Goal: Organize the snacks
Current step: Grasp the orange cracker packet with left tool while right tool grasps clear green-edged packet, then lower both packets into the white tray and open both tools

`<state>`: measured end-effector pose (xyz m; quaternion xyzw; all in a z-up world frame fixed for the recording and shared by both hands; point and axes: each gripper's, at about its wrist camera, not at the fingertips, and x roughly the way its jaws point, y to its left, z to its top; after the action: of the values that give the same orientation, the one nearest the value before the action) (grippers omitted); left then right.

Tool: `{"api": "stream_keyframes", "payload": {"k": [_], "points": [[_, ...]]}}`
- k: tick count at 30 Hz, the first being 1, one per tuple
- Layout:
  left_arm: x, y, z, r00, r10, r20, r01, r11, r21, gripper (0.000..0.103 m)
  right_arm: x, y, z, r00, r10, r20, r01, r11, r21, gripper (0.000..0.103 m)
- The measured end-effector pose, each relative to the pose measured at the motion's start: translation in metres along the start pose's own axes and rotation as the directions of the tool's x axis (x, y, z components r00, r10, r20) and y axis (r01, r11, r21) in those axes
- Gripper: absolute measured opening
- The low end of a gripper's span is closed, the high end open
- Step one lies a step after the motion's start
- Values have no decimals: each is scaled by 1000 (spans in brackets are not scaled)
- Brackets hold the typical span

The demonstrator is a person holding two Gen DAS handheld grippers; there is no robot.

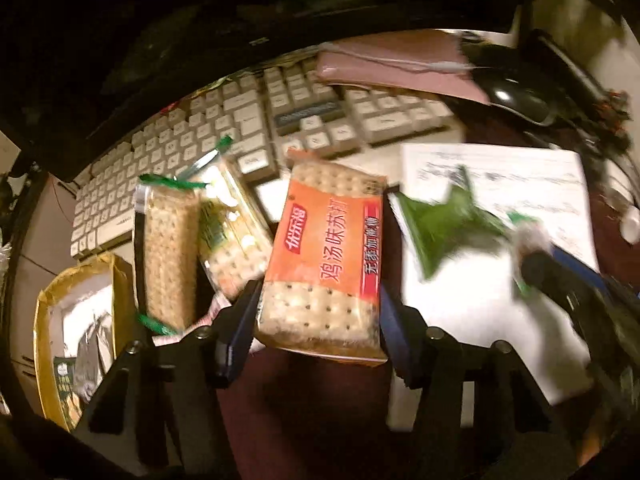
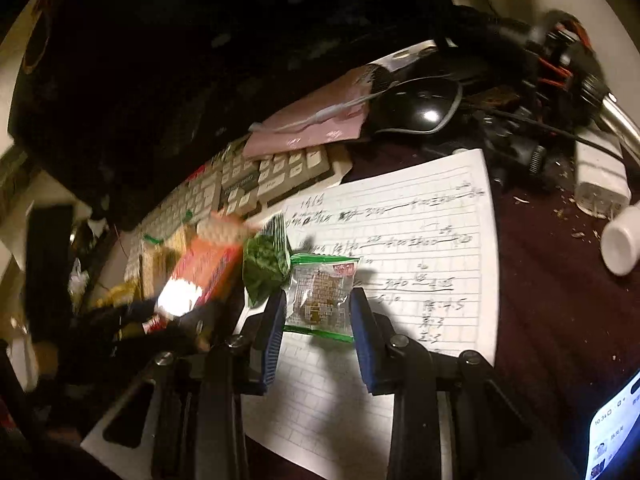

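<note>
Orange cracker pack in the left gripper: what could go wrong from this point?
The left gripper pinches the orange cracker pack only near its lower end, so the pack may pivot or slip. Squeezing harder could crack the crackers inside. The right gripper holds a small clear snack packet close to a green packet; in the right wrist view the two hands look crowded and might bump.

Small clear snack packet [image 2: 320,296] between right hand-held gripper [image 2: 318,332] fingers.

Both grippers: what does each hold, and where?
Left gripper clamps the orange cracker pack by its near end; right gripper pinches the small clear snack packet by its sides.
</note>
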<state>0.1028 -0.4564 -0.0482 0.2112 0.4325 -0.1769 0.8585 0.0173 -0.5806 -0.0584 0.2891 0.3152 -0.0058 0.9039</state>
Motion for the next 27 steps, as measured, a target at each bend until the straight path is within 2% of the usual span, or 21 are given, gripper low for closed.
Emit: {"api": "stream_keyframes", "payload": {"k": [2, 6, 10, 12, 15, 17, 20, 25, 27], "points": [[-16, 6, -10, 996, -83, 23, 84, 995, -57, 57, -1, -5, -2, 1000, 20, 11, -20, 999, 30, 32], [-25, 18, -32, 980, -201, -9, 196, 967, -165, 57, -1, -2, -2, 1000, 20, 14, -20, 1000, 13, 32], [-40, 26, -62, 977, -212, 1, 208, 956, -209, 57, -6, -4, -2, 999, 24, 38, -25, 999, 26, 32], [-42, 22, -75, 980, -199, -8, 193, 959, -207, 57, -8, -5, -3, 999, 33, 43, -34, 999, 27, 32], [-26, 14, -75, 983, -172, -68, 158, 972, -173, 58, -7, -2, -4, 999, 34, 43, -35, 999, 11, 32], [-22, 11, -71, 986, -149, -76, 135, 978, -157, 60, -7, 1, -4, 998, 37, 43, -37, 999, 0, 32], [-17, 6, -65, 993, -115, -39, 109, 986, -124, 58, -8, 1, -5, 998, 50, 48, -50, 999, -2, 32], [-29, 10, -74, 988, -153, 22, 154, 981, -116, 57, -20, -5, -4, 988, 119, 97, -122, 992, 27, 32], [-47, 21, -83, 977, -198, 75, 207, 969, -133, 57, -26, -3, -5, 982, 157, 107, -161, 987, 27, 32]]}}
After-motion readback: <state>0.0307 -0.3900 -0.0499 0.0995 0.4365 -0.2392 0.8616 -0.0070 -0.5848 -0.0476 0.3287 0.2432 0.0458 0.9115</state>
